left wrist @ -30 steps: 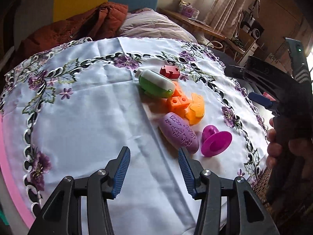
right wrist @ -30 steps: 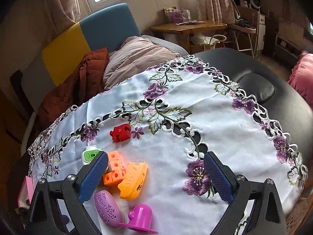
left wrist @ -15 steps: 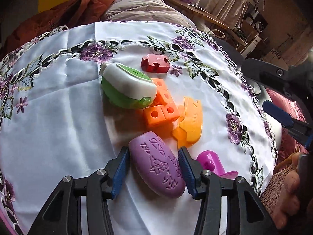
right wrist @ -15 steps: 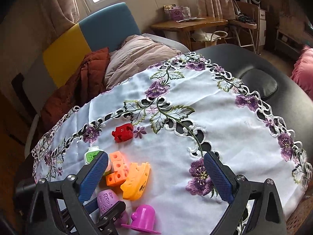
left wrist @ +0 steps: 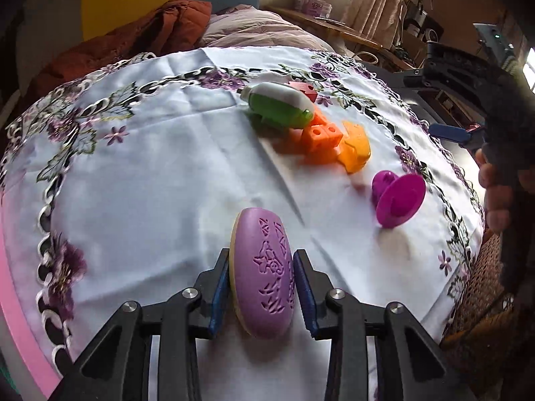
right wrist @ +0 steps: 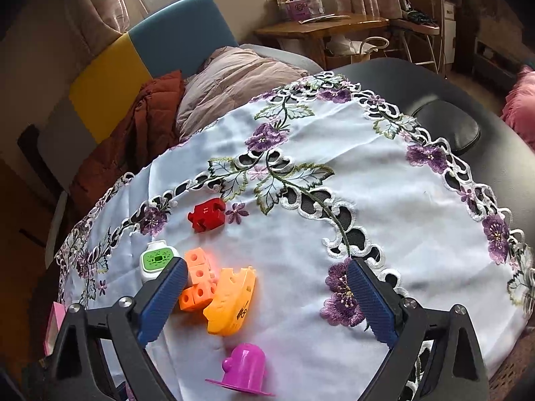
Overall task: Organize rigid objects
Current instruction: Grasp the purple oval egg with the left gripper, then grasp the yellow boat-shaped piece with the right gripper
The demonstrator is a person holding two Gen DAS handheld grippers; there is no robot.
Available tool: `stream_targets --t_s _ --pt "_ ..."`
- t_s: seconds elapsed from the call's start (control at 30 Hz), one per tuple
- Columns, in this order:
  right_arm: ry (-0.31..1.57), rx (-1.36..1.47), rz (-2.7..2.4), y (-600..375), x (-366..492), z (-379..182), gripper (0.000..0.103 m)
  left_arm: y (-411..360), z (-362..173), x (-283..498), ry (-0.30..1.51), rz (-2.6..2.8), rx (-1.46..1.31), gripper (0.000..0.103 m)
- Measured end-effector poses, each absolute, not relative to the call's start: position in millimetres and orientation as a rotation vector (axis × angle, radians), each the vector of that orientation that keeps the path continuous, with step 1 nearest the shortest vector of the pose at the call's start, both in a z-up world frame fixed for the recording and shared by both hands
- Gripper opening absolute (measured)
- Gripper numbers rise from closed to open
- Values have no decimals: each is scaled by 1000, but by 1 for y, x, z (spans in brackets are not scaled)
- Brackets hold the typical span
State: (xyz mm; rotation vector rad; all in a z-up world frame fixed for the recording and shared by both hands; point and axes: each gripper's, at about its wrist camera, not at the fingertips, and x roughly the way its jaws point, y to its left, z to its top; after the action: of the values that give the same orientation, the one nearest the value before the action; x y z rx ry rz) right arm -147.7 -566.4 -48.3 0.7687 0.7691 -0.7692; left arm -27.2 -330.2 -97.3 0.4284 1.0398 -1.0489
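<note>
A purple oval toy (left wrist: 262, 274) with a cut-out pattern sits between the blue pads of my left gripper (left wrist: 261, 260). The jaws are closing and the pads press on its sides. It is held apart from the other toys on the white embroidered cloth (left wrist: 150, 183). Further off lie a green-and-white toy (left wrist: 279, 107), orange cubes (left wrist: 321, 138), an orange boat (left wrist: 354, 148), a magenta cup (left wrist: 398, 198) and a red puzzle piece (right wrist: 205, 214). My right gripper (right wrist: 265, 277) hangs open above the cloth near the boat (right wrist: 232, 300), with nothing between its fingers.
The cloth covers a black padded table (right wrist: 501, 153) whose bare edge shows at the right. A pink strip (left wrist: 13, 300) runs along the cloth's left edge. Behind the table stand a sofa with a rust blanket (right wrist: 133, 140) and a wooden desk (right wrist: 321, 26). A hand (left wrist: 495, 193) holds the right gripper.
My left gripper reached forward around the purple oval toy, closed on it and drew it back from the other toys. The right gripper stayed where it was, still open.
</note>
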Motion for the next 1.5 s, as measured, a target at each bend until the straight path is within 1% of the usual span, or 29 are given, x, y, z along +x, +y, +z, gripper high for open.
stream_targets --t_s 0.07,0.2,0.33,0.5,0.57,0.6,0.67,0.77,1.0,1.03,1.07,1.1,1.13,1.3,1.5 --pt "793 778 -750 -565 -145 -53 97 -313 -98 -29 1027 -1039 424 31" --pt "838 792 -717 -563 -139 -61 97 -295 -98 -28 1038 -1027 376 31" --pt "879 805 -677 -558 -134 -67 96 -296 -99 -27 1046 -1018 354 31" --pt "911 799 -652 -554 -127 -71 93 -299 -99 -21 1060 -1010 331 33" --pt "908 797 -655 -553 -128 -71 87 -298 -100 -19 1068 -1010 315 33" --pt "911 796 -660 -553 -128 -71 86 -299 -100 -18 1068 -1010 311 33" --pt "917 794 -669 -554 -127 -73 78 -299 -100 -18 1066 -1007 305 33" --pt "921 816 -665 -556 -126 -75 70 -300 -100 -17 1064 -1007 300 33" --pt "987 786 -661 -559 -101 -85 59 -299 -101 -14 1069 -1015 276 32" --pt "1009 780 -643 -558 -96 -89 53 -299 -101 -14 1069 -1017 273 32" --pt "1041 766 -623 -557 -91 -94 45 -299 -101 -14 1070 -1020 269 32" --pt "1053 740 -622 -555 -88 -96 45 -298 -101 -14 1071 -1021 265 33" --pt "1047 726 -631 -554 -89 -93 29 -298 -101 -14 1072 -1022 260 33" --pt "1083 753 -637 -554 -93 -102 32 -299 -101 -13 1079 -1037 253 38" --pt "1127 689 -646 -545 -88 -105 31 -301 -101 -12 1084 -1036 253 38"
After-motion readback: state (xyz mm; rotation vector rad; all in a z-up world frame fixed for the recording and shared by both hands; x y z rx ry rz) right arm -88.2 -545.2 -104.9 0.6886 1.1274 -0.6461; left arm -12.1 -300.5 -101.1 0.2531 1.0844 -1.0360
